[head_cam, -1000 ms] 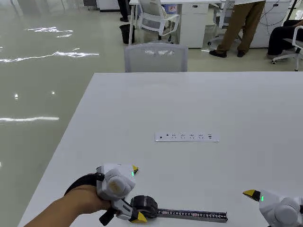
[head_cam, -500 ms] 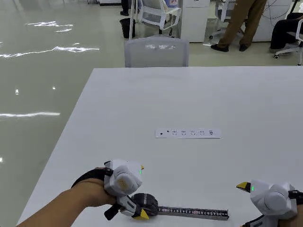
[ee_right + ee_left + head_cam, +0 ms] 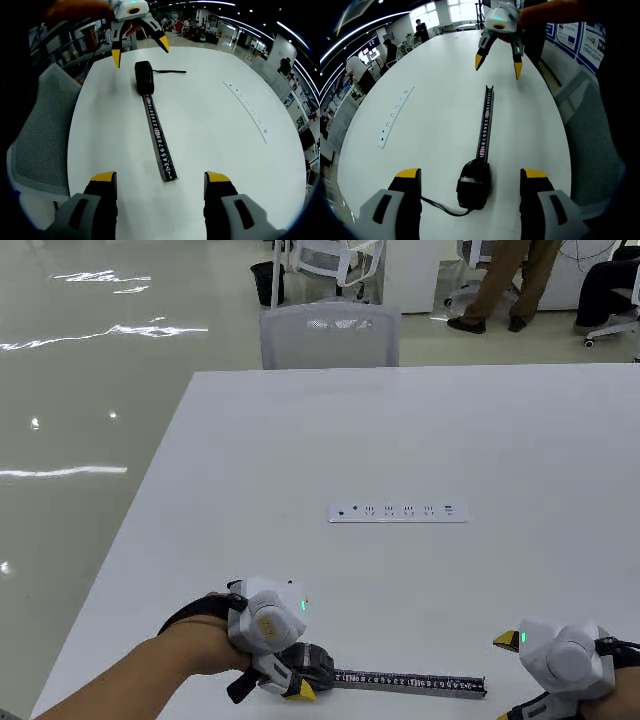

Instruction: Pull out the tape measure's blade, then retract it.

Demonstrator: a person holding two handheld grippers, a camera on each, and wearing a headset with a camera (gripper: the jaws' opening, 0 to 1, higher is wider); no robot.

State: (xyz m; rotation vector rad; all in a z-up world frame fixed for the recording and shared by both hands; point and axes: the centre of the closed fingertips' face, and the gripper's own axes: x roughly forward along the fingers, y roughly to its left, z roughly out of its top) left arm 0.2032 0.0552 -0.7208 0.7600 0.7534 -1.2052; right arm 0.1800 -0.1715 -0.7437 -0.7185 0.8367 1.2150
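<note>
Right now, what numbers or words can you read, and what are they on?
"2 3 4 5 6 7 8 9": printed along the tape measure's blade, counting from its free end; the marks further along are too small to read.
Power strip: small marks, too small to read.
Wall posters: blurred, unreadable.
Tape measure case: no label that can be read.

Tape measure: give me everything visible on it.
The tape measure is a black, plastic-looking case lying on the white table, a black cord trailing from its back. Its dark blade, white numerals with some red, lies pulled out flat and straight. The case sits between the open jaws of the left tool, gaps on both sides; nothing grips it.
</note>
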